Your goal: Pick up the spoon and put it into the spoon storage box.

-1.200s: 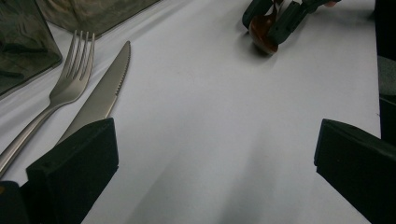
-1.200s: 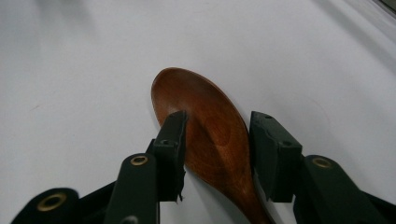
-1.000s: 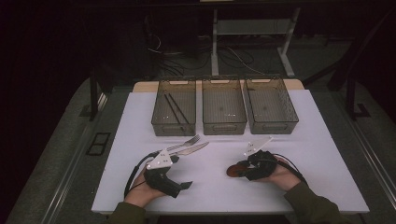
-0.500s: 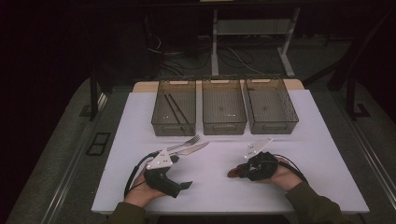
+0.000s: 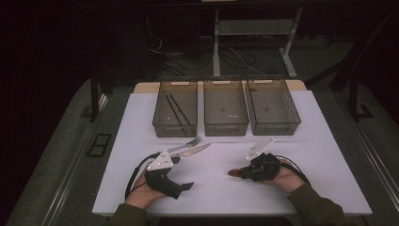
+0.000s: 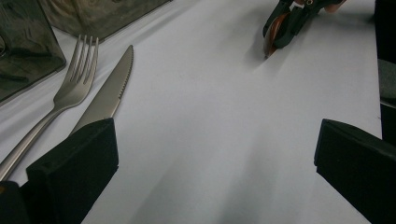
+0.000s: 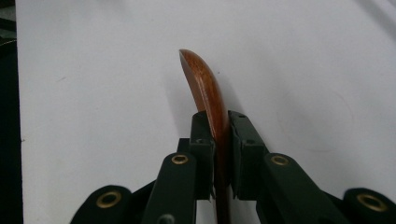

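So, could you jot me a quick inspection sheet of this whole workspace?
Surface: white table, bare between the items.
Job's things: brown wooden utensil clamped on edge; fork and knife side by side near the left bin.
Clutter: two dark sticks in the left bin; middle bin and right bin look empty.
Grippers: right gripper has just been closing on the utensil; left gripper open.
Cables: one trails from the left gripper.
Surroundings: dark floor, floor cables.

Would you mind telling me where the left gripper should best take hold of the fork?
Probably at the fork handle's middle, from above, with the jaws across it: it lies flat, the knife sits close alongside its tines, and the handle is narrow.
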`<state>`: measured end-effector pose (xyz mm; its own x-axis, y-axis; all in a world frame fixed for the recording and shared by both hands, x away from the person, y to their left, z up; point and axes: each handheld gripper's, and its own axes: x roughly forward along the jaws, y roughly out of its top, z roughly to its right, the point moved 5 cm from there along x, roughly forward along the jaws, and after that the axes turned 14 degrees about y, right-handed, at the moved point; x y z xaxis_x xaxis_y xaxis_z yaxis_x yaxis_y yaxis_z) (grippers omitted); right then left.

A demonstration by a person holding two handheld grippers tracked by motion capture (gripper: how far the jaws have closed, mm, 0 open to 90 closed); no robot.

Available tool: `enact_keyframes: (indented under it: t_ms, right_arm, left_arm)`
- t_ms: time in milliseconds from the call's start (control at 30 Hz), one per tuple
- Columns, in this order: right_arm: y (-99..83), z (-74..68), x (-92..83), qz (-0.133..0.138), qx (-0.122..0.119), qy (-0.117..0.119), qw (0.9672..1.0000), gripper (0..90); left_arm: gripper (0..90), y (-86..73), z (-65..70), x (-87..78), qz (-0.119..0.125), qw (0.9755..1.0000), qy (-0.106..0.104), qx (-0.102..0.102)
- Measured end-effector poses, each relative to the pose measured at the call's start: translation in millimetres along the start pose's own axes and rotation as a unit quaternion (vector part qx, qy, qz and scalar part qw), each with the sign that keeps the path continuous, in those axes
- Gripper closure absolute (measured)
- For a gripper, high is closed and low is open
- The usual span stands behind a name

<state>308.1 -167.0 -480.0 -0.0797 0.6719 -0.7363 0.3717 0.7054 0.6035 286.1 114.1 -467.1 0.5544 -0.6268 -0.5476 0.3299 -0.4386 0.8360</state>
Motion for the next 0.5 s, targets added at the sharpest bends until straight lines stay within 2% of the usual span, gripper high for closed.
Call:
enact_keyframes:
  t_ms: [67, 133, 167, 200, 233, 500]
  right_arm:
    - [0.9, -1.7, 0.0, 0.007, 0.014, 0.001, 0.9999, 81.0]
    - [1.0, 0.2, -1.9, 0.008, 0.01, -0.003, 0.9999, 81.0]
    - [1.8, -0.9, -2.4, 0.015, 0.019, -0.002, 0.9997, 81.0]
    - [1.6, 0.8, -4.0, 0.013, 0.014, -0.007, 0.9998, 81.1]
    - [2.8, -0.9, -4.2, 0.023, 0.027, -0.004, 0.9994, 81.1]
    - [6.8, 2.5, -17.3, 0.049, 0.04, -0.016, 0.9979, 81.1]
  left_arm:
    - [0.0, 0.0, -1.0, 0.1, 0.0, 1.0, 0.001, -0.001]
    - [0.0, 0.1, -2.0, 0.9, 0.003, 1.0, 0.001, -0.002]
    - [0.0, 0.0, -2.1, 0.9, 0.002, 1.0, 0.001, -0.002]
    - [0.0, 0.1, -1.9, 0.8, 0.003, 1.0, 0.001, -0.002]
    - [0.0, 0.1, -1.8, 0.5, 0.003, 1.0, 0.001, 0.0]
    - [0.0, 0.6, -0.7, -0.6, 0.003, 1.0, 0.0, 0.001]
